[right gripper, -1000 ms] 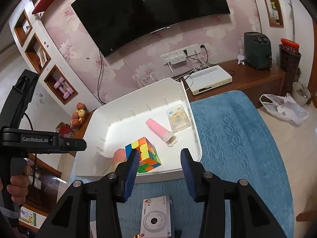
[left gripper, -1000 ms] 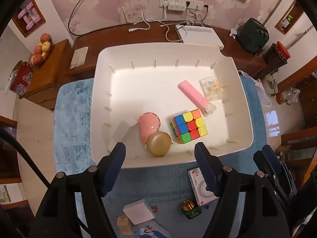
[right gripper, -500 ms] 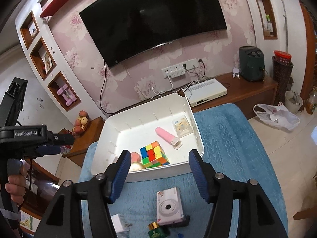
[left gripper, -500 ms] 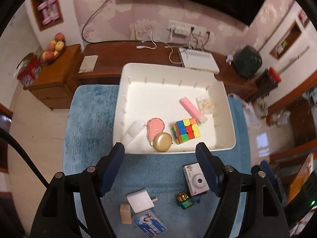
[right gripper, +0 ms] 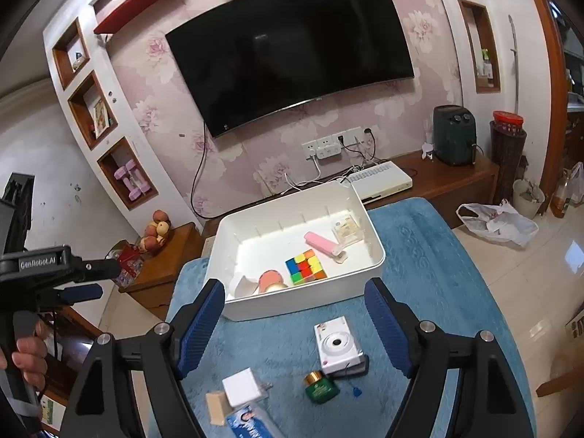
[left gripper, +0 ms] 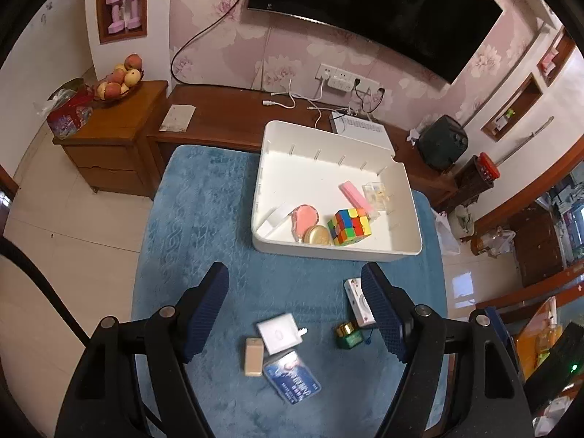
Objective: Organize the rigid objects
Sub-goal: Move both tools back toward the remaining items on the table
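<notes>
tray [left gripper: 330, 250]: looking like smooth white plastic
tabletop cover [left gripper: 204, 219]: showing plush blue cloth
cabinet [left gripper: 109, 146]: gleaming as polished wood

Bright, sharp daylight; fisheye bends edges, corners black.

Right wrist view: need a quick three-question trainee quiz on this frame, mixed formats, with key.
1. True or false: the multicoloured puzzle cube lies inside the white plastic bin.
2. Which lies on the blue textured mat, outside the bin? A) pink rectangular case B) white compact camera C) round gold compact
3. Fill in: the right gripper is ____ with nothing between its blue pads.

Key: 1 true. 2 B: the white compact camera lies on the mat; the pink rectangular case and round gold compact are in the bin. 3 open.
</notes>
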Demonstrator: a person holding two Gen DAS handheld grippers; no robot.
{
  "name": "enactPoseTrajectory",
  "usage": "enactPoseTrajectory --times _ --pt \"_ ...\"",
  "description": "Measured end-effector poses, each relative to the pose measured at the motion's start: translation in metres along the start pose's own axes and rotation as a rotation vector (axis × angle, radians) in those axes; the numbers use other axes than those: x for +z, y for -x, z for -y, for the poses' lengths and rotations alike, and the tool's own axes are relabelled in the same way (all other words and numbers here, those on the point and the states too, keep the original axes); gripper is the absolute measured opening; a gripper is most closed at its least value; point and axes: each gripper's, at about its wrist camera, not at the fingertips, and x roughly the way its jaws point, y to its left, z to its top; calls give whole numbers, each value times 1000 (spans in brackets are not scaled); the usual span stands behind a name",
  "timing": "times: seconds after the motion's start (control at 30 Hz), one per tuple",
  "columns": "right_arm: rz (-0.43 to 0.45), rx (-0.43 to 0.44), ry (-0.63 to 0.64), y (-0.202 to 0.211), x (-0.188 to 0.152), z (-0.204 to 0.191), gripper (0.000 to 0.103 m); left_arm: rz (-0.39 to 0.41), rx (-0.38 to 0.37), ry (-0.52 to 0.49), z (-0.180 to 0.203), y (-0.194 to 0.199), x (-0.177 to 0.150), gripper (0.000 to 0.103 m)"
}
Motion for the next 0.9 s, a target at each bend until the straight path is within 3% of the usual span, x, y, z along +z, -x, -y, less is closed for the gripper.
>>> enactPoseTrajectory --times 0.27,0.9 --pt "-8 -30 40 21 -20 -21 80 -32 -28 19 -25 7 -40 78" --pt "-134 -29 267 17 -44 -27 80 -245 71 52 -33 -40 -121 78"
